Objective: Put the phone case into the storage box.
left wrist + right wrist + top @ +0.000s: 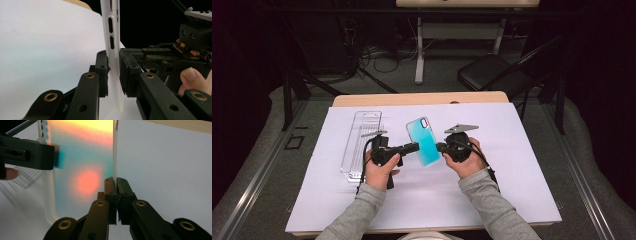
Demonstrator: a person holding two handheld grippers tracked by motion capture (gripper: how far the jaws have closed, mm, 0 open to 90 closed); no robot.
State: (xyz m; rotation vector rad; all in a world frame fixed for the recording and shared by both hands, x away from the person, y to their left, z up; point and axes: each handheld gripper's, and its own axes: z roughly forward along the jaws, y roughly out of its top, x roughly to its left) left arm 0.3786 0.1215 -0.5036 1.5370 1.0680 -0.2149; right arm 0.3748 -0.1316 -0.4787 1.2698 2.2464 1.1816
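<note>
I hold a phone case (pixel 425 141) up off the white sheet (pixel 512 165) between my two grippers, its teal back facing up toward the high camera. My left gripper (pixel 113 72) pinches one long edge of the case (pixel 113 57), jaws pressed on both sides of the rim. My right gripper (pixel 116 195) clamps the opposite edge (pixel 115 152). A clear plastic box (pixel 362 142) lies just beside my left hand (pixel 379 172).

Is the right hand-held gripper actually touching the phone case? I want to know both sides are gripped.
Touching. In the right gripper view the right hand-held gripper has its jaws closed on the edge of the phone case.
</note>
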